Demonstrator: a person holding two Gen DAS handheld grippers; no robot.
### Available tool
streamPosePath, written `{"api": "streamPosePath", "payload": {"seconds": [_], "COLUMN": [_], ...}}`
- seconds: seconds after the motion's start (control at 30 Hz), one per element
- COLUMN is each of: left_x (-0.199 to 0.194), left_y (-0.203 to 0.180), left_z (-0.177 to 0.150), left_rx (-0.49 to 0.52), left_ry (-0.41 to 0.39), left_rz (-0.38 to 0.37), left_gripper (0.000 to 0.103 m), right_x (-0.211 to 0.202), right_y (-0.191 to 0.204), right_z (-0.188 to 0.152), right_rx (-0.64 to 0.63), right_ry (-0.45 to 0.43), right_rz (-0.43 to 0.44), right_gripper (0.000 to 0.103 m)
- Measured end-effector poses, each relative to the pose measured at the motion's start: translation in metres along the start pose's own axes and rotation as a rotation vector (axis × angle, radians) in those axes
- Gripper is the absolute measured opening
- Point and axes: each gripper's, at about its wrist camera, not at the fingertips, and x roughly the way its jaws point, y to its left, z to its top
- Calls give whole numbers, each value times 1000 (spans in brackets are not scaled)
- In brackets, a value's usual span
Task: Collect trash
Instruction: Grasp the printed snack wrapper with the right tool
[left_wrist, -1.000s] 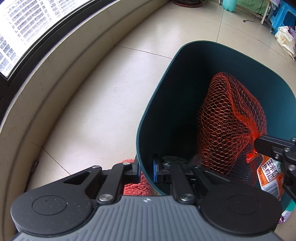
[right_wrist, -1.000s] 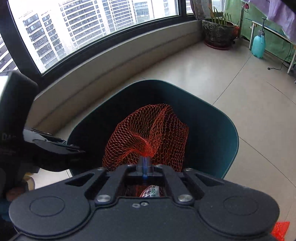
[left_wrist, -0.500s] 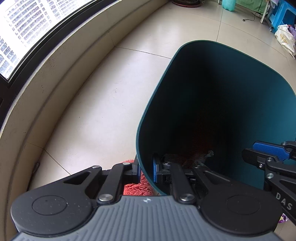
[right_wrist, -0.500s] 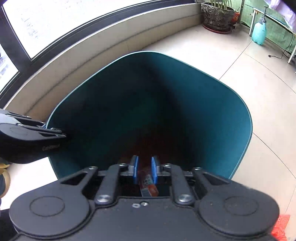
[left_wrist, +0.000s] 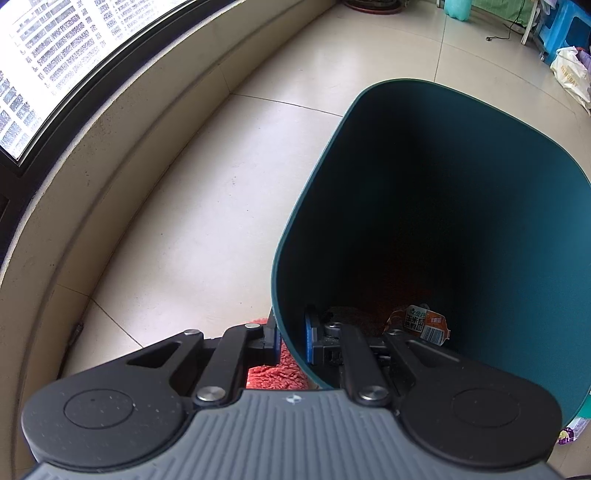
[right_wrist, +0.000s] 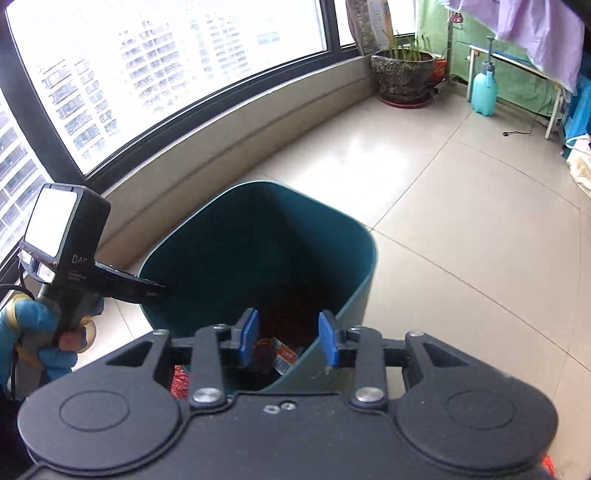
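1. The orange net bag, a second ago held by the right claw (right_wrist: 287, 341) at the mouth of the teal bin (left_wrist: 480, 155), has dropped inside; a printed wrapper (left_wrist: 424, 324) lies at the bottom.
2. The right claw's jaws are opening, with nothing between them.
3. The left claw (left_wrist: 291, 338) stays clamped on the bin's rim, steadying it.
4. Red scraps (left_wrist: 275, 373) remain on the floor (left_wrist: 184, 221).

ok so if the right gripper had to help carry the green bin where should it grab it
Probably the thin top rim of the green bin, on its free near-right edge, coming from above with one finger inside and one outside. The left gripper pinches the opposite rim this way; the walls look too broad for the jaws.
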Motion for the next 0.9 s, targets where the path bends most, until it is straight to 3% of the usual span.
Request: {"api": "streamPosePath", "payload": {"seconds": [0.13,0.23,0.4,0.6,0.77,0.9], "left_x": [0,0,0,0,1,1], "left_y": [0,0,0,-2,-2,-1], "left_z": [0,0,0,0,2,3], "left_rx": [-1,0,-1,-5,-7,-5], "left_ry": [0,0,0,3,8,8], "left_rz": [-1,2,4,4,4,-1], "left_gripper": [11,11,11,11,11,11], "right_x": [-17,-11,4,39,63,91], "right_y": [-29,-51,-91,-143,-193,-223], "right_z": [-15,-37,-80,-121,-163,-201], "right_rx": [51,120,184,289,445,632], "right_ry": [-6,10,105,201,294,370], "right_rz": [-69,-123,-207,-311,-368,-397], "right_gripper": [39,54,55,64,89,89]}}
